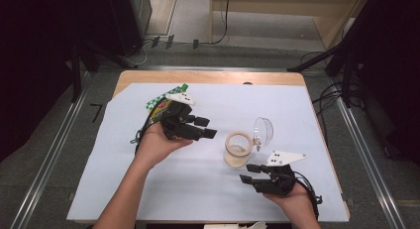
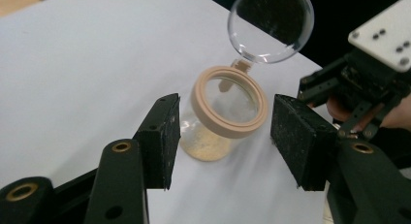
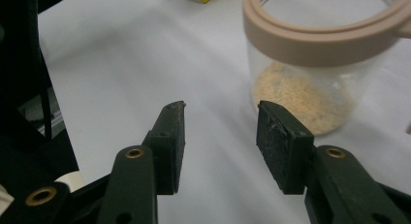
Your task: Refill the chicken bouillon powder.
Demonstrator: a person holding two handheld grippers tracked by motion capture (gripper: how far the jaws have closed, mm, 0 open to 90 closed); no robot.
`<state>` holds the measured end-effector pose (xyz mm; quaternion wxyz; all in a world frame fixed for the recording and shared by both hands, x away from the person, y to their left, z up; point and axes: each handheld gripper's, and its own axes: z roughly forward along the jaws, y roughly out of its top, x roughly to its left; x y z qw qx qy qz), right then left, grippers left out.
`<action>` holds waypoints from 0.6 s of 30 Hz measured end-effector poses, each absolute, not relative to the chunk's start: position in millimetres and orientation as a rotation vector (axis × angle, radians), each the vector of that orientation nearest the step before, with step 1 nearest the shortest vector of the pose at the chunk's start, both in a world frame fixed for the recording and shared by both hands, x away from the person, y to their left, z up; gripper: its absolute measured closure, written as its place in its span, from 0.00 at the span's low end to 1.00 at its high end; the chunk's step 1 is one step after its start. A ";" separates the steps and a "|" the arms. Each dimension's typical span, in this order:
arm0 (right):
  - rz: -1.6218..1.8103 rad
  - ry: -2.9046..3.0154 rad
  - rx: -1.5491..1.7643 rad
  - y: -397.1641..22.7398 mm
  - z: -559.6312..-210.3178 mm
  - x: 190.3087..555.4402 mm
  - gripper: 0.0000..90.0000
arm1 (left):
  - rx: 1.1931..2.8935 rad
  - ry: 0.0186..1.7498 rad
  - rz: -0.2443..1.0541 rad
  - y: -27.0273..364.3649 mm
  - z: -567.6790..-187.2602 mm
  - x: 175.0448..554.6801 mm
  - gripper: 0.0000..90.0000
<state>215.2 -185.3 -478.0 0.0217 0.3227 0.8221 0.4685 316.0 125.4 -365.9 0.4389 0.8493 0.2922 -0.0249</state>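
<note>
A clear jar [image 1: 237, 148] with a beige rim stands upright on the white sheet, with pale yellow grains at its bottom. Its round clear lid [image 1: 263, 131] is hinged back and stands open on the right. My left gripper [image 1: 205, 128] hovers to the left of the jar, open and pointing at it, apart from it. In the left gripper view the jar [image 2: 225, 112] sits beyond the open left gripper [image 2: 225, 132]. My right gripper [image 1: 249, 173] is just in front of the jar, open and holding nothing. The right gripper view has the jar [image 3: 310, 64] ahead and to the right of the right gripper [image 3: 220, 122].
A white sheet [image 1: 148, 189] covers most of the wooden table [image 1: 208, 77]. A green-checked and yellow packet [image 1: 162, 104] lies at the back left, partly behind the left gripper. The table's right edge is close to the right hand.
</note>
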 end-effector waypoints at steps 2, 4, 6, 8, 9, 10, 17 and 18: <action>1.445 2.561 0.983 -181.4 -478.6 214.2 0.60 | 2.095 0.752 -0.049 134.7 -361.5 316.1 0.50; 1.441 2.574 0.956 -178.3 -479.2 213.4 0.60 | 2.088 0.777 -0.032 143.9 -357.4 314.8 0.50; 1.435 2.584 0.937 -175.6 -479.6 212.3 0.60 | 2.082 0.785 -0.012 152.1 -353.7 313.2 0.50; 1.436 2.593 0.929 -173.0 -480.2 211.6 0.60 | 2.076 0.796 0.005 159.4 -350.2 312.4 0.50; 1.432 2.598 0.922 -172.0 -480.6 211.5 0.60 | 2.072 0.803 0.010 162.9 -348.4 312.1 0.50; 1.426 2.604 0.926 -170.8 -481.0 211.2 0.59 | 2.067 0.809 0.018 167.3 -346.3 312.2 0.50; 1.413 2.633 0.896 -163.4 -483.6 209.7 0.59 | 2.030 0.854 0.059 191.2 -336.0 311.3 0.49; 1.412 2.634 0.894 -162.8 -484.0 209.8 0.59 | 2.024 0.862 0.068 195.0 -334.6 311.1 0.49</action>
